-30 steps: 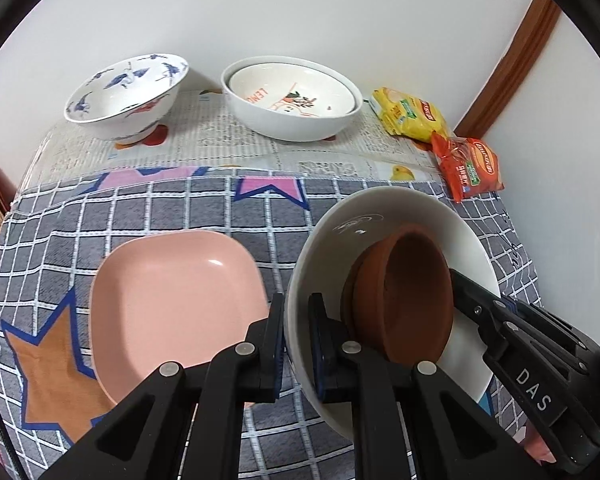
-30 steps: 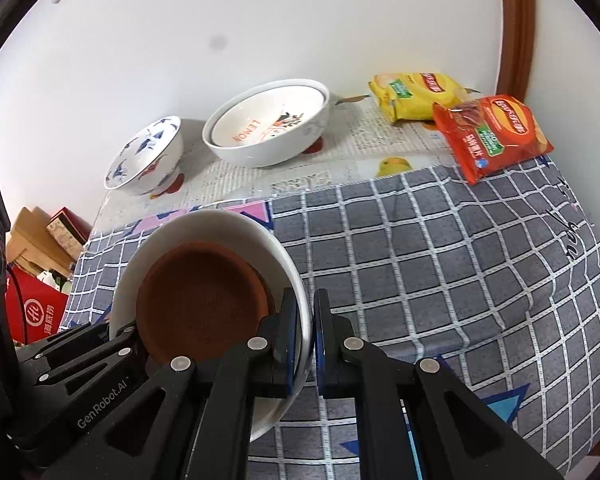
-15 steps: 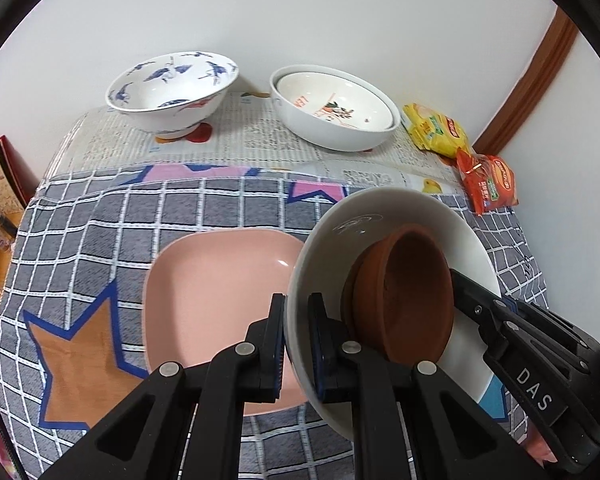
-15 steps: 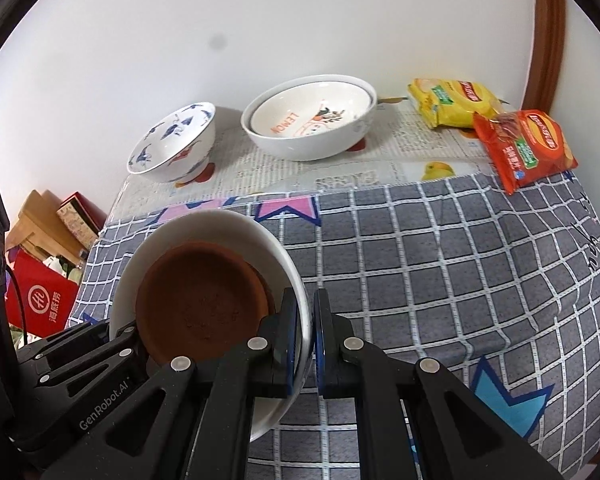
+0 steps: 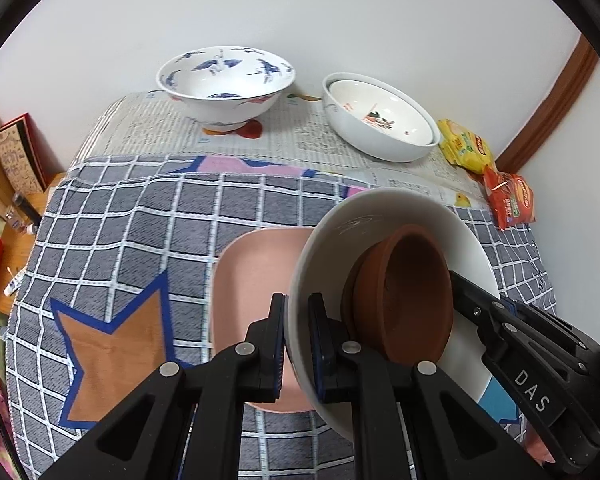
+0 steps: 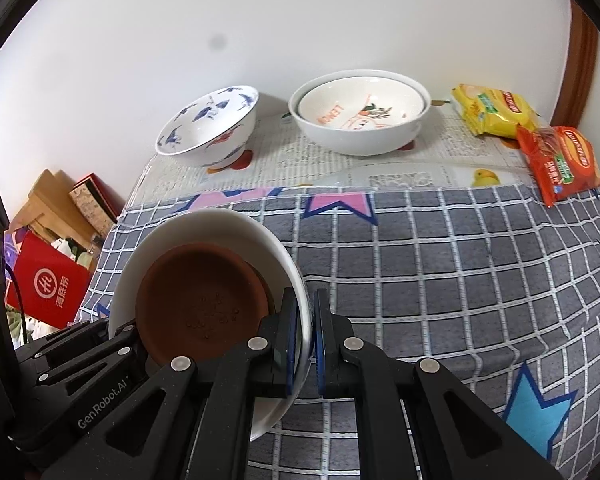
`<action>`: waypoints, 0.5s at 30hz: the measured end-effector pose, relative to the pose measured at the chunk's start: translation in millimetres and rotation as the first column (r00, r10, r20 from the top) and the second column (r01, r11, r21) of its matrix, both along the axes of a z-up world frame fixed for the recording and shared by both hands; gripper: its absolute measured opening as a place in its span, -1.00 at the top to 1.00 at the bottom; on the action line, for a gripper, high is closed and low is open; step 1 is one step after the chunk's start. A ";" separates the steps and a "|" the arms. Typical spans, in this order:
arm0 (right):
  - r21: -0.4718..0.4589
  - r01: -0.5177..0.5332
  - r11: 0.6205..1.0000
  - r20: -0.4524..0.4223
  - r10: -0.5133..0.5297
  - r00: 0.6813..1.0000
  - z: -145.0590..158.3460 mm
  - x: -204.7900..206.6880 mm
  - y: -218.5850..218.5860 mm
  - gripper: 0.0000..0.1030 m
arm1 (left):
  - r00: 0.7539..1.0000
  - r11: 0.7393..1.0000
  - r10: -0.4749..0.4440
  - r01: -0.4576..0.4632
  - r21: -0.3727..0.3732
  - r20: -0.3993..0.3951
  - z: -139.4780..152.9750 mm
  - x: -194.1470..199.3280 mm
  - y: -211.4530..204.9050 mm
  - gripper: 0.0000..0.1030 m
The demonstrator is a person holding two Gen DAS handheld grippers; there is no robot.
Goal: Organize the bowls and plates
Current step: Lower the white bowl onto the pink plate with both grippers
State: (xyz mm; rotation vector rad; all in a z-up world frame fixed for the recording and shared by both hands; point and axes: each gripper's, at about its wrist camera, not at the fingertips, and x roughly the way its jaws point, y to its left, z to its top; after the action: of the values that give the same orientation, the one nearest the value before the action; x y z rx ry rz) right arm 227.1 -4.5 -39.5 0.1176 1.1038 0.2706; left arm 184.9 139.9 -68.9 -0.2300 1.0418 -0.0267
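While clamped, white plate mid-table.

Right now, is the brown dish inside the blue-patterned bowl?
No, the brown dish lies inside the plain white bowl held by both grippers, while the blue-patterned bowl stands empty near the wall.

Black tool w/ blue pads, silver screws; other tool marked "GenRobot.AI".
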 end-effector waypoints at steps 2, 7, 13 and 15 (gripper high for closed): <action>0.000 -0.009 1.000 -0.003 0.009 1.000 -2.1 0.2 5.8 0.85 | 1.000 1.000 0.008 -0.008 -0.003 -0.003 -1.9 -0.2 4.3 0.79; 0.000 -0.025 1.000 -0.016 0.025 1.000 -8.8 1.4 17.9 0.85 | 1.000 1.000 0.024 -0.024 -0.002 -0.015 -7.9 -1.1 14.0 0.79; 0.001 -0.038 0.999 -0.034 0.038 0.999 -19.0 4.6 27.5 0.85 | 0.999 0.999 0.037 -0.037 -0.005 -0.032 -16.9 1.9 23.4 0.79; 0.002 -0.040 0.999 -0.043 0.040 0.998 -23.5 6.0 29.3 0.85 | 0.999 0.999 0.039 -0.039 -0.005 -0.038 -20.3 3.6 24.6 0.78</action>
State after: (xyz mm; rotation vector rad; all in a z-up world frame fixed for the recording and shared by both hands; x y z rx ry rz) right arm 233.1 24.8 -63.0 0.1024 1.1494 0.3061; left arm 188.5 164.5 -89.3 -0.2564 1.0750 0.0098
